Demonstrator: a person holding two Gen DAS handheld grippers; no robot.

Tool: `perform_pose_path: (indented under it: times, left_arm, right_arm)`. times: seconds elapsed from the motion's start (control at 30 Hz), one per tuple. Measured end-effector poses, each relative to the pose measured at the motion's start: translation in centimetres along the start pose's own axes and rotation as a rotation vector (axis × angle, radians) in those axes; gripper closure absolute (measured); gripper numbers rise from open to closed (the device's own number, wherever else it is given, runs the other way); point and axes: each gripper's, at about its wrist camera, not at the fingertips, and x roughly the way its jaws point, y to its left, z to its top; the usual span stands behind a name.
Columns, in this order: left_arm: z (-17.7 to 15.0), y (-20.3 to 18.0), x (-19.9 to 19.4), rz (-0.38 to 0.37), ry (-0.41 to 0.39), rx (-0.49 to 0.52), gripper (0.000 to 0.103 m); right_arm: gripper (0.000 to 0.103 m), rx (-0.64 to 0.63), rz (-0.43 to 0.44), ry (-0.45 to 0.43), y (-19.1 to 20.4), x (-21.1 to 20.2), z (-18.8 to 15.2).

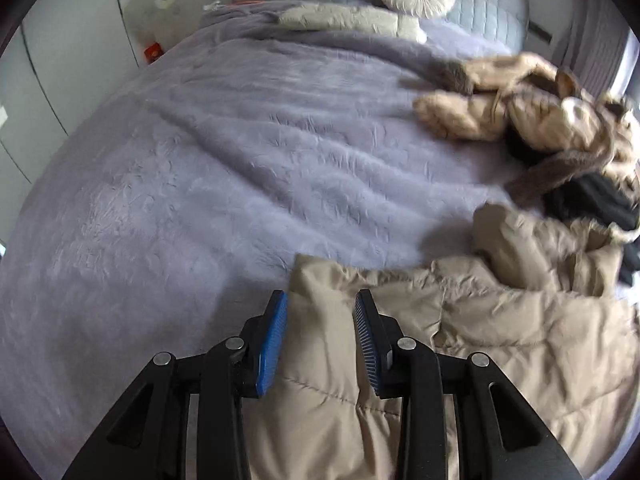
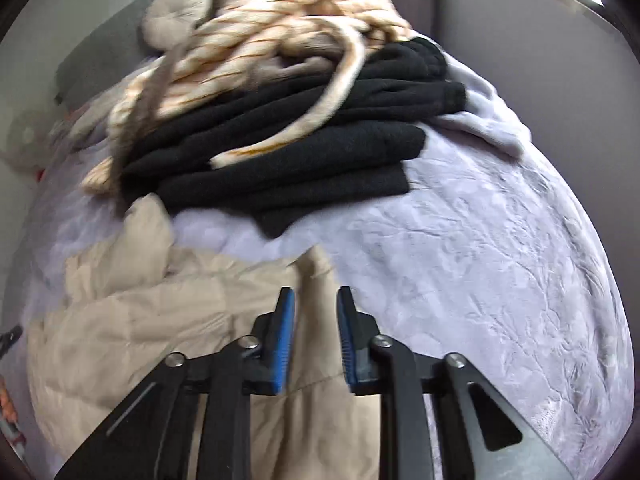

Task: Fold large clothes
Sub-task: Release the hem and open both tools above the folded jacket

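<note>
We hold the beige quilted puffer jacket (image 1: 460,320) by one edge with both tongs: the left gripper (image 1: 321,300) has its blue ribbed pads nearly closed on a padded corner, and the right gripper (image 2: 316,296) pinches a narrower fold between its pads, likely so the edge can be carried over for a fold. Beyond both tips the jacket sprawls across the lavender plush bedspread (image 1: 240,140), with folded black knitwear (image 2: 320,140) beyond the right tongs.

Left tool (image 1: 321,300) and right tool (image 2: 316,296), both angled steeply downward, blue pads pinching fabric.
</note>
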Motion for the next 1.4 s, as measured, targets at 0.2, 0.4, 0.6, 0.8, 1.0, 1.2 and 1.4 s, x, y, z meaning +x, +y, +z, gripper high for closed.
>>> perform_pose_path:
  times: [0.2, 0.4, 0.6, 0.8, 1.0, 1.2, 1.4]
  left_arm:
    - [-0.7, 0.4, 7.0, 0.072, 0.118, -0.152, 0.061]
    - [-0.1, 0.3, 7.8, 0.114, 0.140, -0.147, 0.051]
    - [-0.4, 1.8, 1.6, 0.064, 0.085, -0.129, 0.051]
    - [-4.7, 0.7, -4.1, -0.025, 0.115, -0.016, 0.050]
    - [-10.4, -1.3, -7.8, -0.118, 0.145, -0.035, 0.013]
    - [-14.7, -3.4, -8.4, -0.172, 0.244, -0.031, 0.013]
    - [-17.0, -3.3, -7.7, -0.174, 0.288, -0.069, 0.000]
  right_arm:
    - [0.086, 0.080, -0.057, 0.123, -1.2, 7.1, 0.2]
    - [0.080, 0.254, -0.044, 0.162, -3.9, 8.8, 1.4]
    - [0.069, 0.255, -0.024, 0.071, -4.0, 1.6, 0.7]
    - [0.051, 0.233, 0.061, 0.065, -2.7, -4.8, -4.5]
    - [0.035, 0.282, 0.162, 0.138, -1.3, -7.1, -10.6]
    - [0.029, 0.284, 0.216, 0.219, 0.2, -7.2, -15.5]
    - [0.009, 0.384, 0.304, 0.259, 0.0, -6.4, -17.9]
